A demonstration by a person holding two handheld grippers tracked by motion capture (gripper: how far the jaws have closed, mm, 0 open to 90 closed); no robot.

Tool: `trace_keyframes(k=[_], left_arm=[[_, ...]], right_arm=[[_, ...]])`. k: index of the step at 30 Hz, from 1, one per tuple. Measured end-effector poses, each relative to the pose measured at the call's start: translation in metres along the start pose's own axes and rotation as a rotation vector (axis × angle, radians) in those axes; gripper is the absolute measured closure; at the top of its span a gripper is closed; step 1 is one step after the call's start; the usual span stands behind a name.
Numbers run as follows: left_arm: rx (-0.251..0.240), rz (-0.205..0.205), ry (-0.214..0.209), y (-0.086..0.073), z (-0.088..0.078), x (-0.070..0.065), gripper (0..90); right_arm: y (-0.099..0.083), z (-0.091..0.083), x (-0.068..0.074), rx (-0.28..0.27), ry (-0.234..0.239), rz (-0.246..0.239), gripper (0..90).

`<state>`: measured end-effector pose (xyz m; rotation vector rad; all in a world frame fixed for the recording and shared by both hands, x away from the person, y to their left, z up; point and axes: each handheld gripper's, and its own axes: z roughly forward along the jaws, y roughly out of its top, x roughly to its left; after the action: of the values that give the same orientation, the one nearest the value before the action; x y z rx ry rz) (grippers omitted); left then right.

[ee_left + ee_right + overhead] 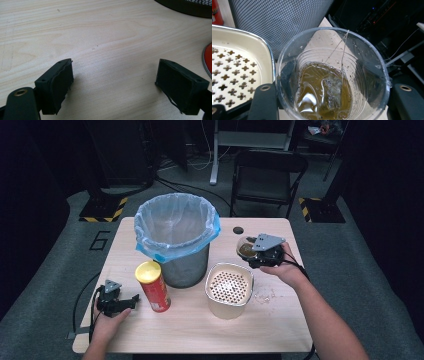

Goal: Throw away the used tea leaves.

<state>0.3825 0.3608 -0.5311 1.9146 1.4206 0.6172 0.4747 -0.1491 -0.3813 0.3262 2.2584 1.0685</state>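
Note:
A clear plastic cup [332, 75] of brown tea with a tea bag [332, 92] and its string sits between the jaws of my right gripper [255, 254], which is shut on it. From the high view the cup [246, 250] hangs just above the table, to the right of the bin and behind the strainer container. My left gripper [131, 300] rests at the table's front left, open, with only bare wood [112, 57] between its jaws. A red crisp tube [152, 286] with a yellow lid stands just right of it.
A mesh waste bin [177, 240] lined with a blue bag stands at the middle back. A cream container [229, 290] with a perforated insert sits in front of the cup. Crumbs [265, 296] lie beside it. A folding chair [267, 177] stands behind the table.

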Motion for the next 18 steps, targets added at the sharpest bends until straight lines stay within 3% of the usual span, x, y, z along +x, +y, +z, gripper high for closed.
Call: trace_keyframes(k=[18], left_arm=[[0.000, 0.000, 0.000, 0.000, 0.000, 0.000, 14.1]], right_arm=[[0.002, 0.003, 0.020, 0.050, -0.058, -0.195, 37.2]])
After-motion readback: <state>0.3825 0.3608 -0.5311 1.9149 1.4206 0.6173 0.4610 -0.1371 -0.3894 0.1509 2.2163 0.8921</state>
